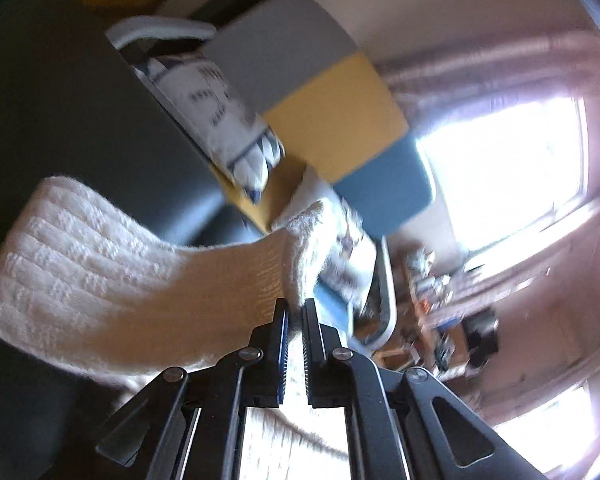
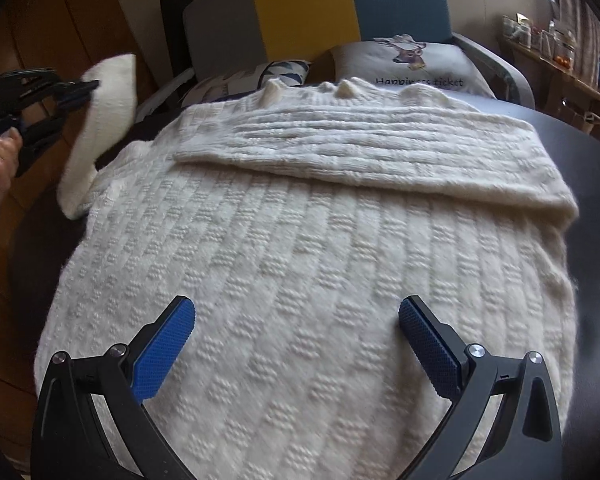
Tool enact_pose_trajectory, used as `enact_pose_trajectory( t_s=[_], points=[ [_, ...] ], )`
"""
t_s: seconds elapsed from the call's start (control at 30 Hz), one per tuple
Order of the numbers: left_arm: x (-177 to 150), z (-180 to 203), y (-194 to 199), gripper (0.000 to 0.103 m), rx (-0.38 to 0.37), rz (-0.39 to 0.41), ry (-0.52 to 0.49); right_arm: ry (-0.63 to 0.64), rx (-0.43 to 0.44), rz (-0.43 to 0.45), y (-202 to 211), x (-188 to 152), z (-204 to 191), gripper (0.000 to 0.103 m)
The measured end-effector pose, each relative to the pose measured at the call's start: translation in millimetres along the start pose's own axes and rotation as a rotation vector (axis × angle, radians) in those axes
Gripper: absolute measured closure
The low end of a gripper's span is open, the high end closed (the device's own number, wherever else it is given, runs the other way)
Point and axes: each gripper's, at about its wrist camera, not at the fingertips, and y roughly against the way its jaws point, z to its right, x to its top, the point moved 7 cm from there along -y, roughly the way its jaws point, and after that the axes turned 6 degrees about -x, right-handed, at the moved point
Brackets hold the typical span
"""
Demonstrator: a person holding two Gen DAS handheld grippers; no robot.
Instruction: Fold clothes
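My left tool (image 1: 296, 308) is pinching the cuff end of the sweater's sleeve (image 1: 100, 264), its two pads pressed close with the knit caught between them. The sleeve hangs lifted off the table (image 1: 60, 112), running back from my grip toward the sweater body. In the right wrist view I can see that same tool (image 2: 82, 90) off to the left, my hand (image 2: 0, 160) on its handle, the white sleeve (image 2: 104, 120) raised and draping down to the sweater's left edge.

My right tool (image 2: 296, 320) is spread wide, holding nothing, its blue pads (image 2: 164, 344) hovering over the lower part of the sweater (image 2: 300, 280); I cannot tell whether they touch the knit. The sweater lies flat on the dark table (image 2: 596, 208), covering most of it. Its other sleeve (image 2: 340, 148) is already folded across the chest, lying crosswise near the collar. Beyond the table stands a sofa (image 2: 300, 12) in grey, yellow and blue, with a printed cushion (image 2: 412, 64) on it.
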Motion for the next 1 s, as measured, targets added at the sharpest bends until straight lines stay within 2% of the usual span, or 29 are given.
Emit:
enact_pose_trajectory(
  t_s=[0.3,0.6,0.83,0.9,0.97,1.0],
  points=[
    [-72.8,27.4,-49.9,0.098,0.051,-0.147,-0.103,-0.020,-0.001,0.009,6.3,-9.0,14.2,0.000],
    [-99.9,46.7,-90.2,0.098,0.086,-0.225,-0.217,-0.033,0.024,0.017,5.0,-11.4,16.7,0.000],
    [-127.5,59.3,-116.4,0.097,0.085,-0.325,-0.300,-0.073,0.076,0.030,6.3,-11.3,21.7,0.000],
    [-135.5,57.4,-121.6,0.095,0.093,-0.366,-0.311,-0.074,0.079,0.030,6.0,-11.3,21.8,0.000],
    [-142.7,55.9,-125.3,0.087,0.102,-0.408,-0.322,-0.070,0.077,0.030,5.5,-11.6,21.1,0.000],
    [-143.9,54.9,-126.0,0.087,0.107,-0.419,-0.327,-0.069,0.076,0.030,5.3,-11.8,20.8,0.000]
  ],
)
